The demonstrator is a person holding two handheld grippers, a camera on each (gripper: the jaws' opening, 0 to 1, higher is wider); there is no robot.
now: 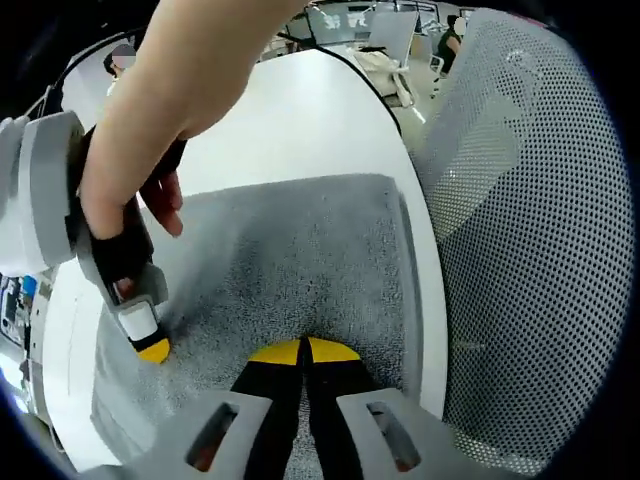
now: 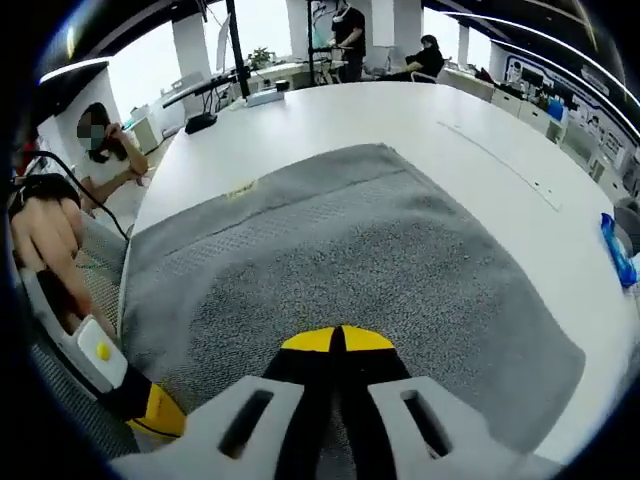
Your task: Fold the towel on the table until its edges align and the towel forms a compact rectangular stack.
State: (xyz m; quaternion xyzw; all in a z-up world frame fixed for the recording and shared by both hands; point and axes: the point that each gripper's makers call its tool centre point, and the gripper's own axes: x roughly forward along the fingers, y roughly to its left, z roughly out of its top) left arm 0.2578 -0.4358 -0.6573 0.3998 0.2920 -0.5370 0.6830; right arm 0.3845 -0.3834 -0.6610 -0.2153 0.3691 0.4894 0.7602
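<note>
Right gripper view: nubby grey towel [image 2: 340, 260]

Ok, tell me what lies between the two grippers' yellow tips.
In the left gripper view, just grey towel pile lies between the left gripper and the right gripper; nothing else sits on that stretch.

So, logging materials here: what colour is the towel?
Grey towel, plain terry texture; clearest in the right gripper view.

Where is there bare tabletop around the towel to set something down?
Bare white table stretches beyond the grey towel's far edge and along its side toward the blue item. The near edge is crowded: right gripper and left gripper sit on the towel, beside the mesh chair.
</note>
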